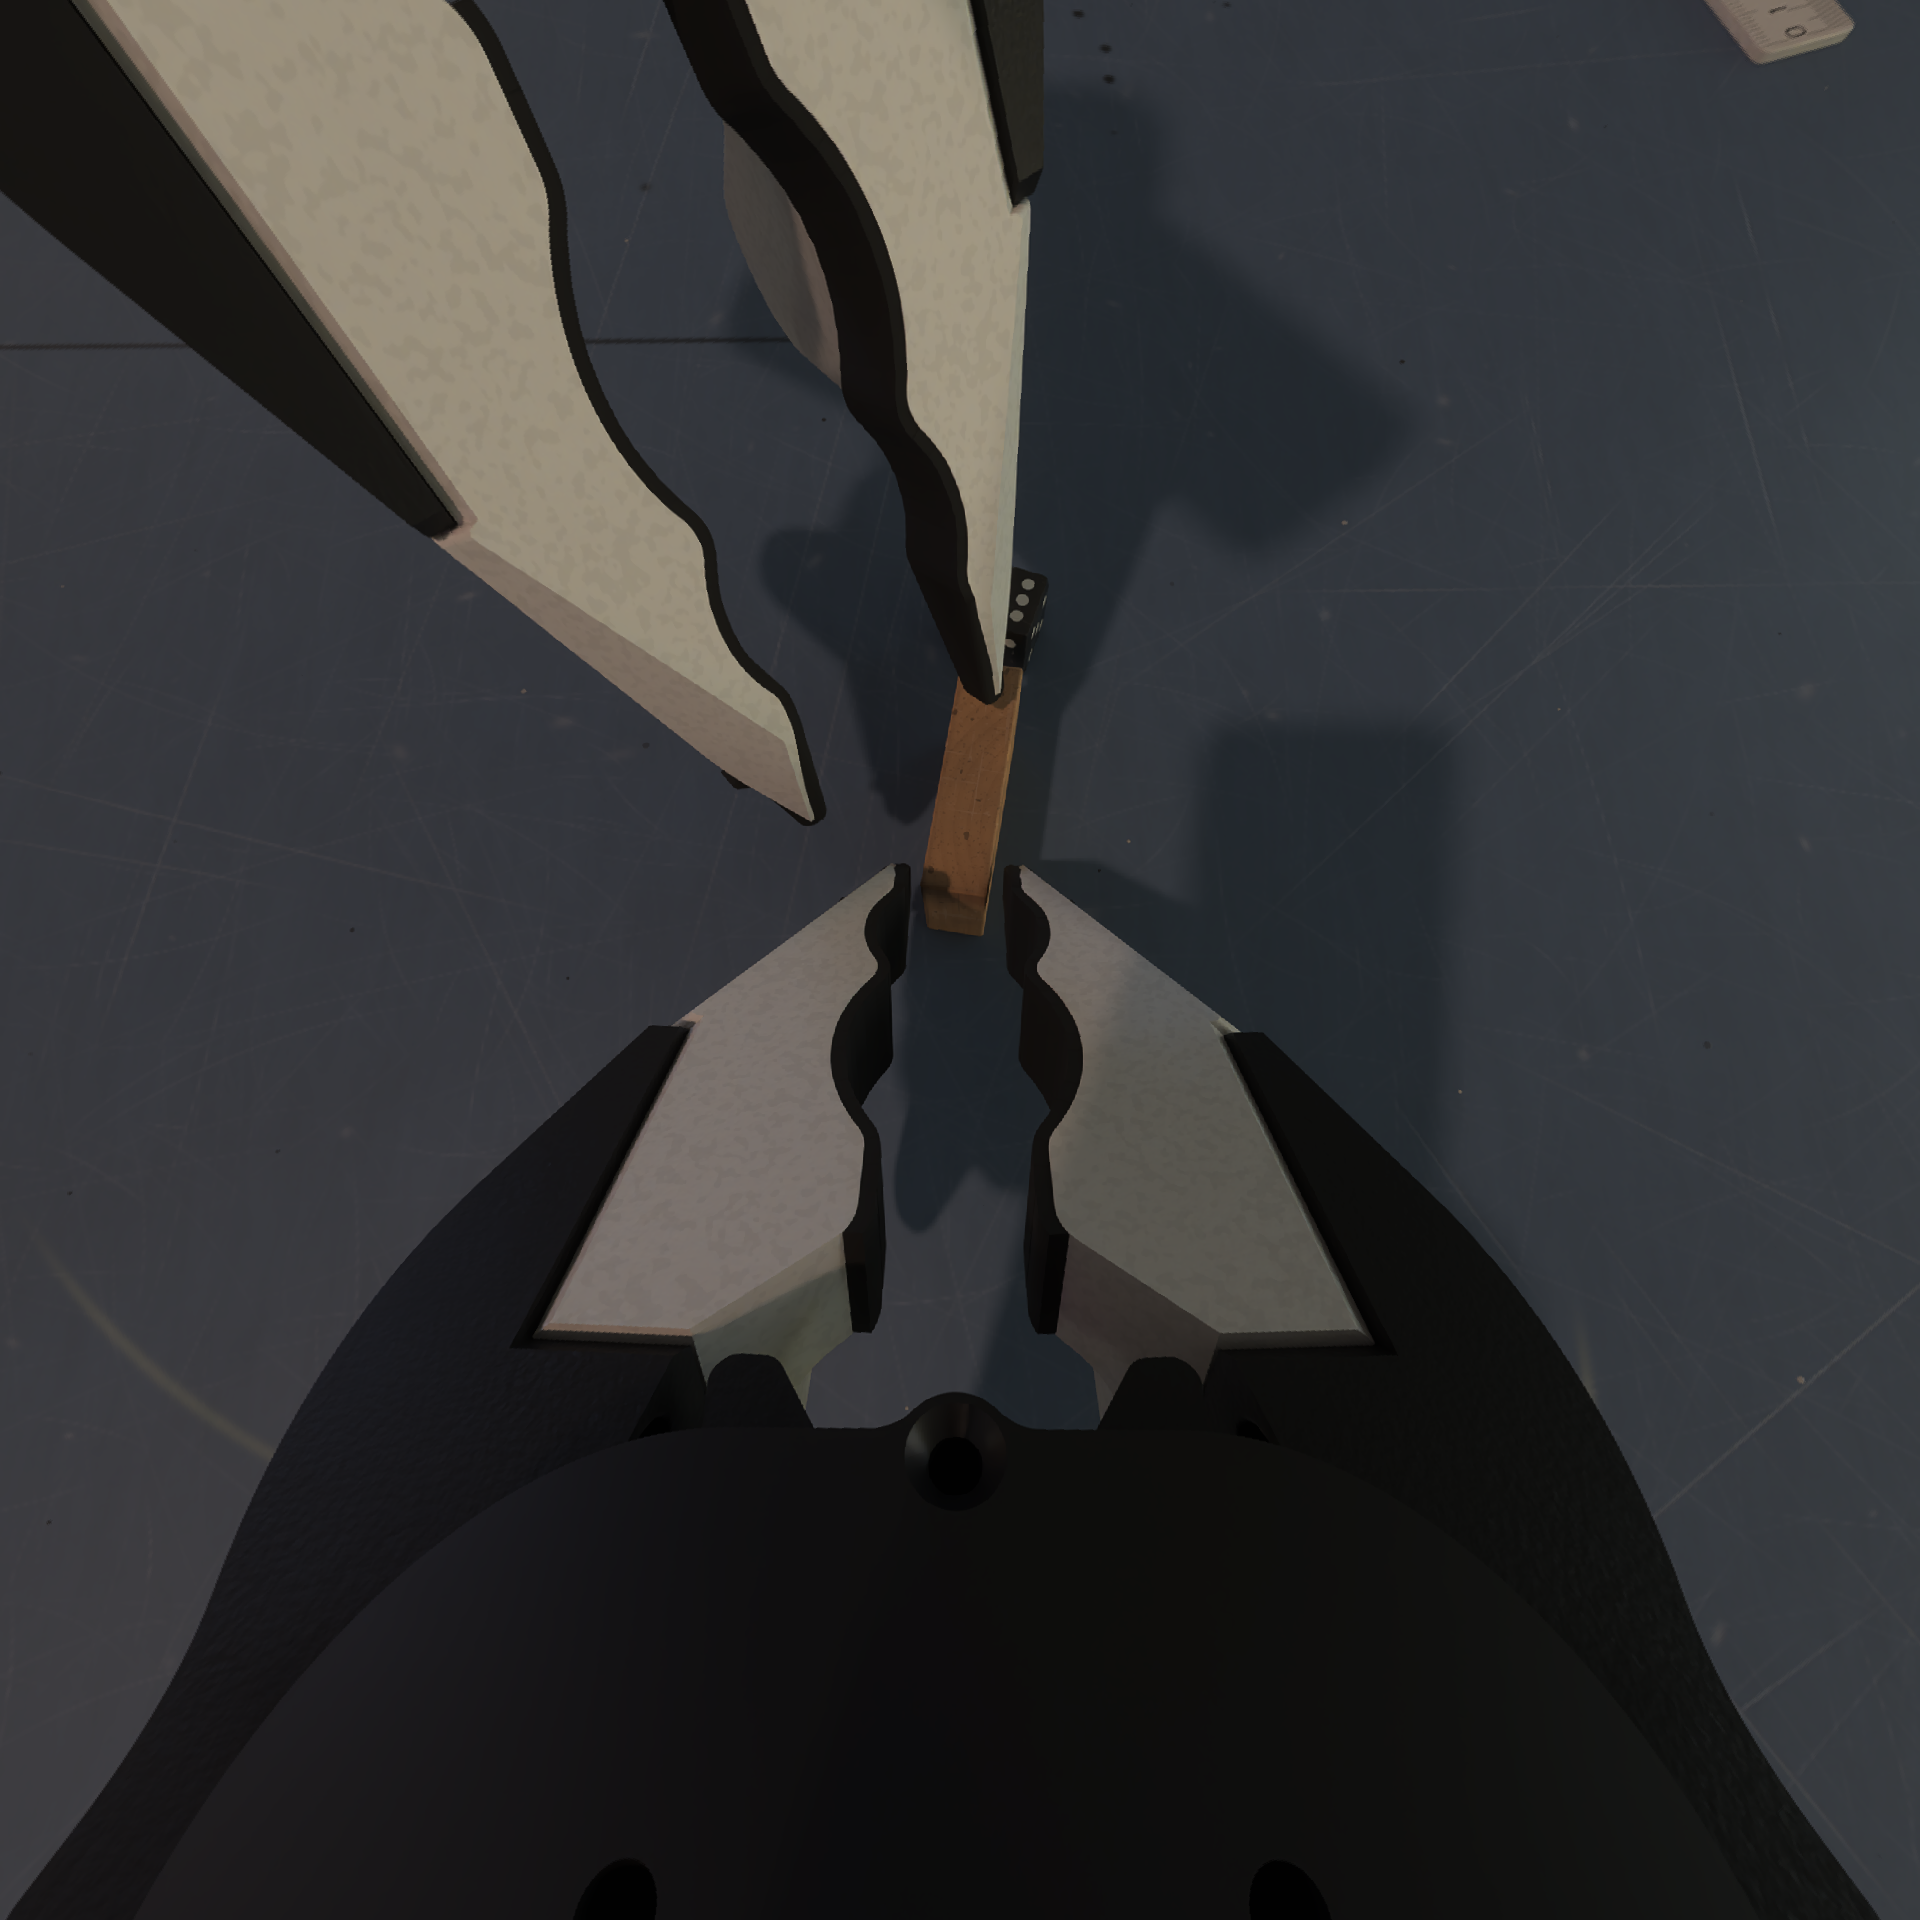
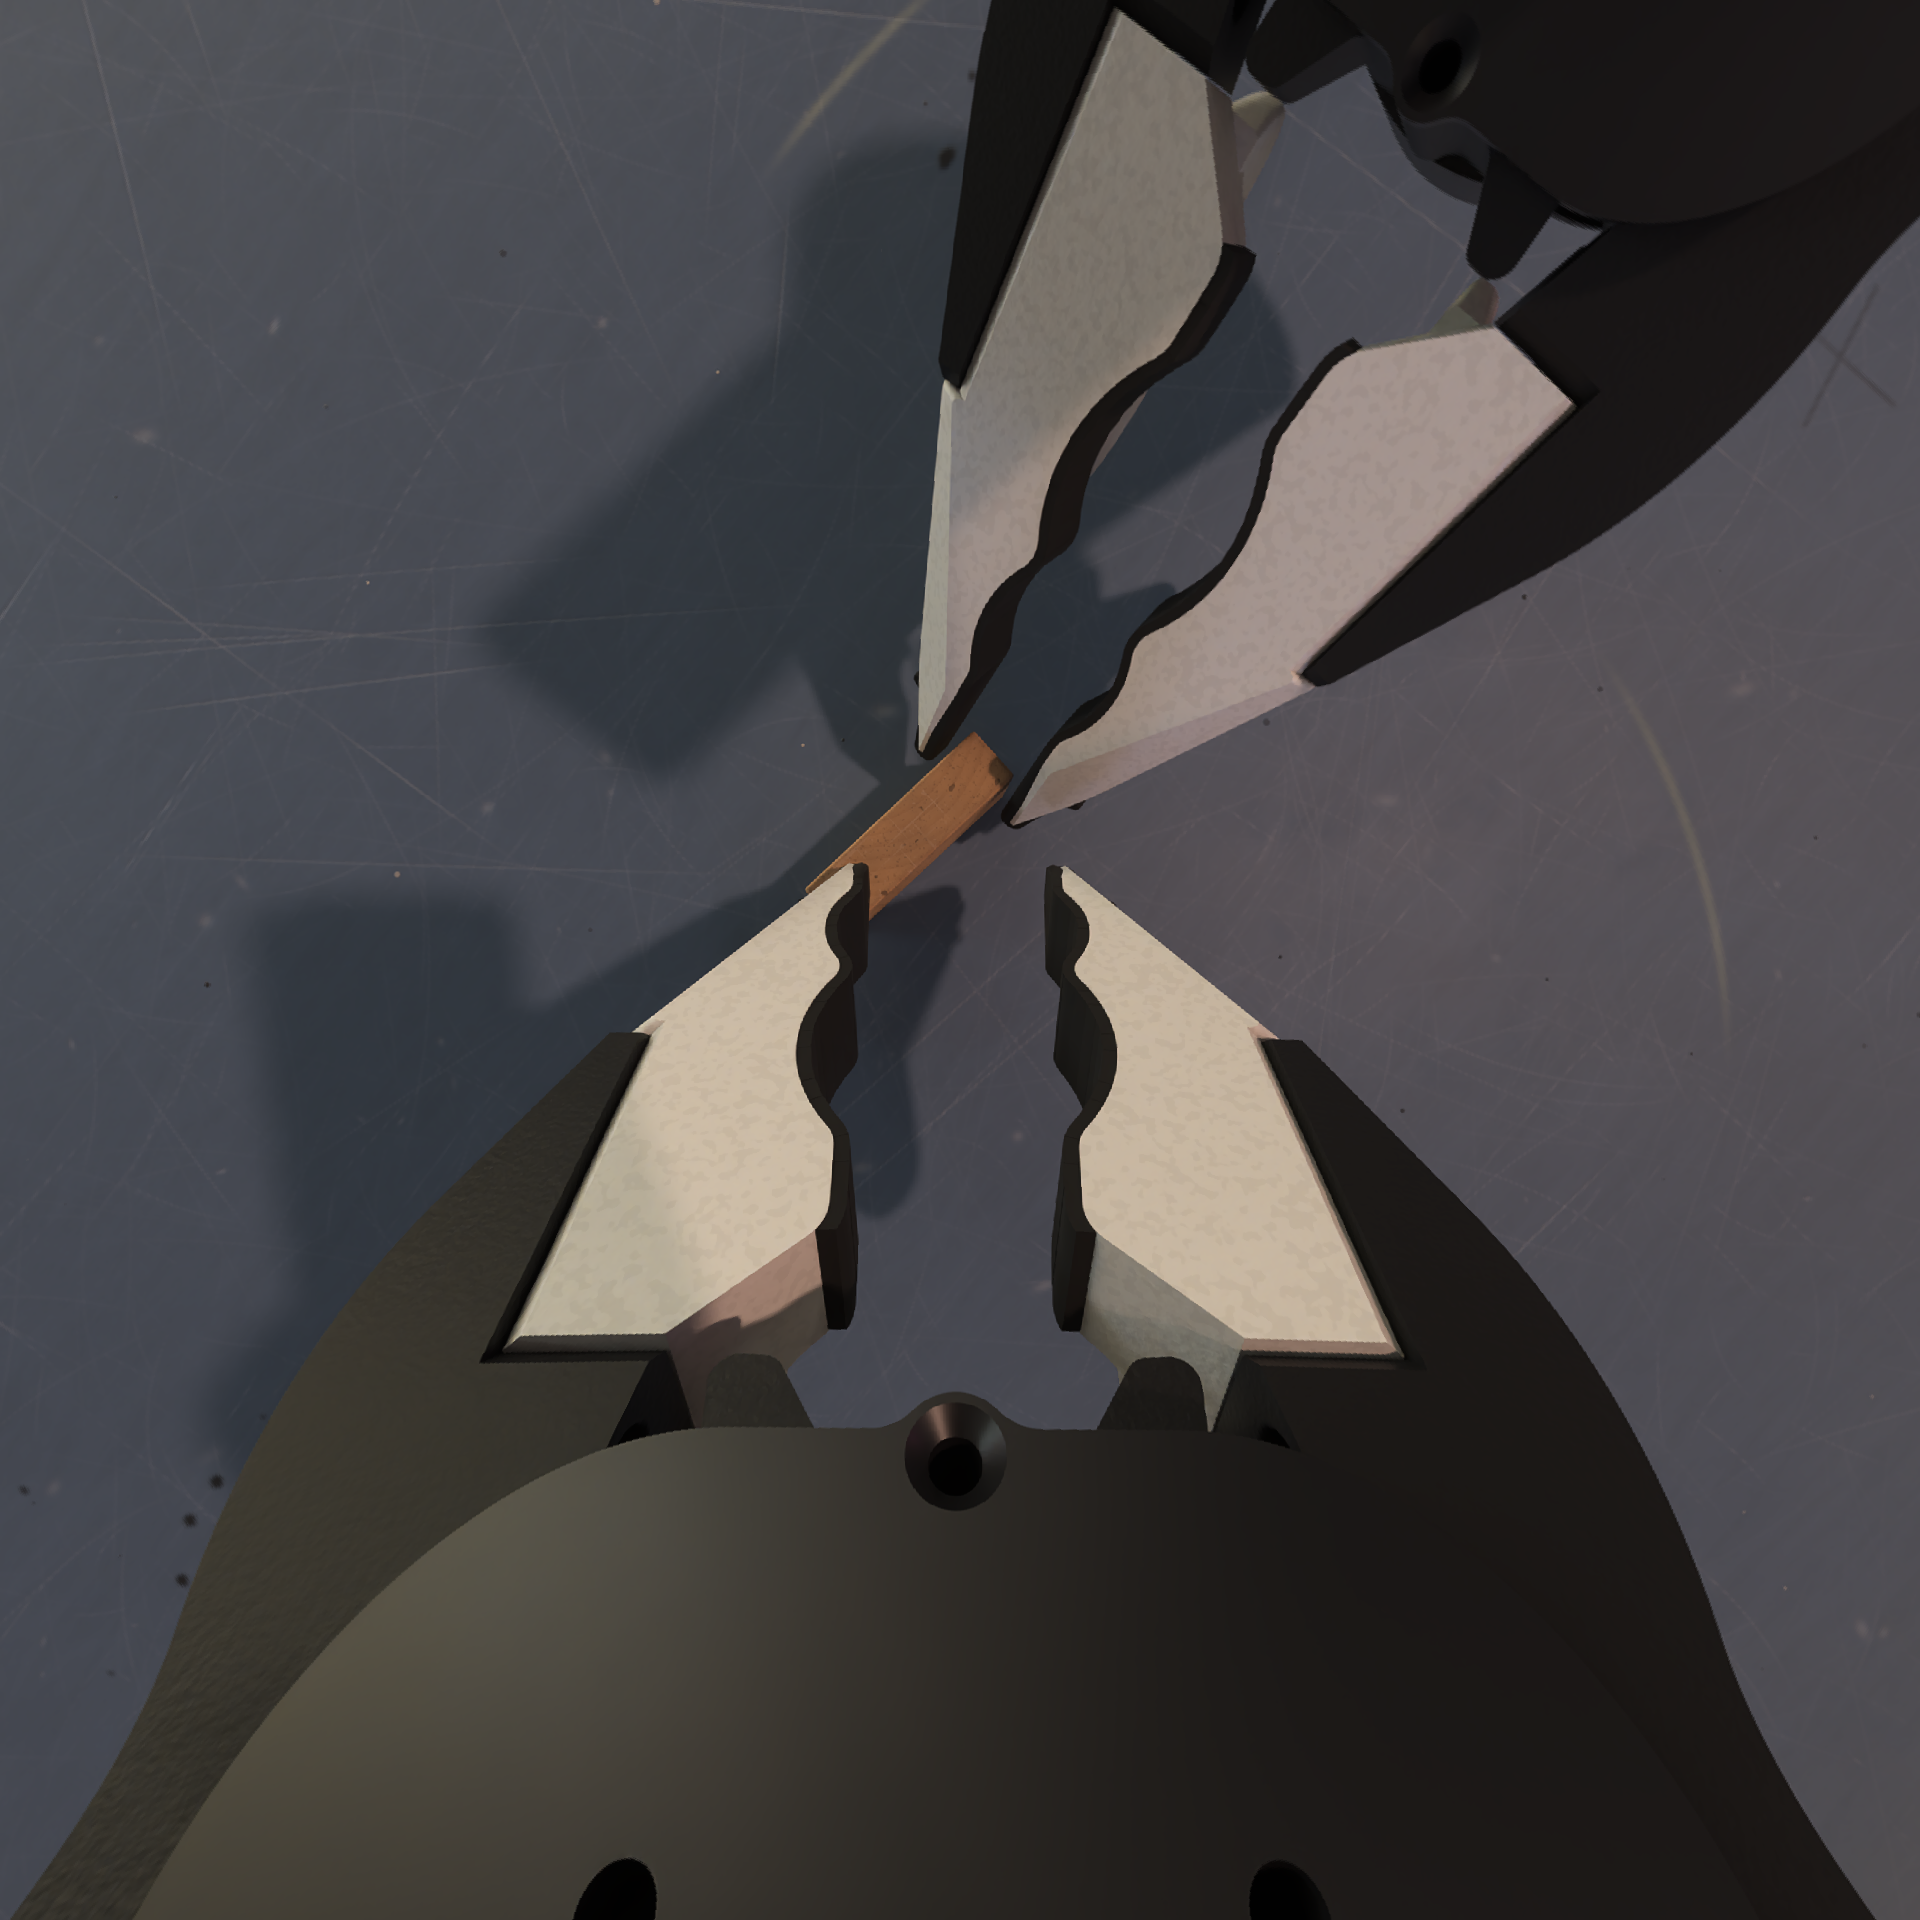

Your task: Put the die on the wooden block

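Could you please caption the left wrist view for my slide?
Left tool straddles block; die lies beyond it.

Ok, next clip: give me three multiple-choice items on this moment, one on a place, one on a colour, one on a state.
1. Where does the die show in the left wrist view?
A. on the near end of the block
B. by the far end of the wooden block, partly behind a finger of the right hand-held gripper
C. at the bottom edge of the picture

2. What colour is the die?
A. black with white pips
B. red with white pips
C. white with black pips

3. What state is the right hand-held gripper in?
A. shut on the die
B. shut on the block
C. open and empty

Answers:
B, the die peeks out past that finger, beyond the block.
A, white pips show on its dark faces.
C, only the table shows between its spread fingers.
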`<state>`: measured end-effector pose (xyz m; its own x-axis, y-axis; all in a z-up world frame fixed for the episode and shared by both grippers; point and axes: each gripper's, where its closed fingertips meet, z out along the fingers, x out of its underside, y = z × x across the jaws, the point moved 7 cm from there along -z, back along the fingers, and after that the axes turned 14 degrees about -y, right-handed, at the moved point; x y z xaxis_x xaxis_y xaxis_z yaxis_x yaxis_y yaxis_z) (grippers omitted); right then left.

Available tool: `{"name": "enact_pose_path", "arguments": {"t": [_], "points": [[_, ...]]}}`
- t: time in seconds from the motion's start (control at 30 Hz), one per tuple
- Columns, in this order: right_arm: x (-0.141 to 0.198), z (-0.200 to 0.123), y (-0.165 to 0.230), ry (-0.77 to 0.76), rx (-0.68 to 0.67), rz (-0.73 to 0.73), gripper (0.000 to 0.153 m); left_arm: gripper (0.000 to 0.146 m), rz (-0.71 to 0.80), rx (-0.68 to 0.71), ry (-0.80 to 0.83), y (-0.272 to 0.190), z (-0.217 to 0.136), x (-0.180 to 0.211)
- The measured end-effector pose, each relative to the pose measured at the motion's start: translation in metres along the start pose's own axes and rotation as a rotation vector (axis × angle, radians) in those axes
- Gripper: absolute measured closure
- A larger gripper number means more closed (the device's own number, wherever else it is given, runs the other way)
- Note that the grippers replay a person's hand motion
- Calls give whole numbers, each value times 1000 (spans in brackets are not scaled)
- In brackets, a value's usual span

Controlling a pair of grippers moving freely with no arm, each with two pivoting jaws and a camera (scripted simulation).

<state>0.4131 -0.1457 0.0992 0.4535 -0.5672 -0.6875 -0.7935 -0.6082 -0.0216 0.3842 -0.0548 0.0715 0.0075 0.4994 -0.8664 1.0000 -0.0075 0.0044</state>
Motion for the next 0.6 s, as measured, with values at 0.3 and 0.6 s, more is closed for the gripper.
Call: {"name": "enact_pose_path", "arguments": {"t": [0.3, 0.6], "points": [[12, -18, 28, -60, 256, 259, 112, 128, 2, -32, 3, -1, -2, 1], [28, 10, 82, -170, 668, 711, 106, 128, -34, -67, 6, -4, 1, 0]]}}
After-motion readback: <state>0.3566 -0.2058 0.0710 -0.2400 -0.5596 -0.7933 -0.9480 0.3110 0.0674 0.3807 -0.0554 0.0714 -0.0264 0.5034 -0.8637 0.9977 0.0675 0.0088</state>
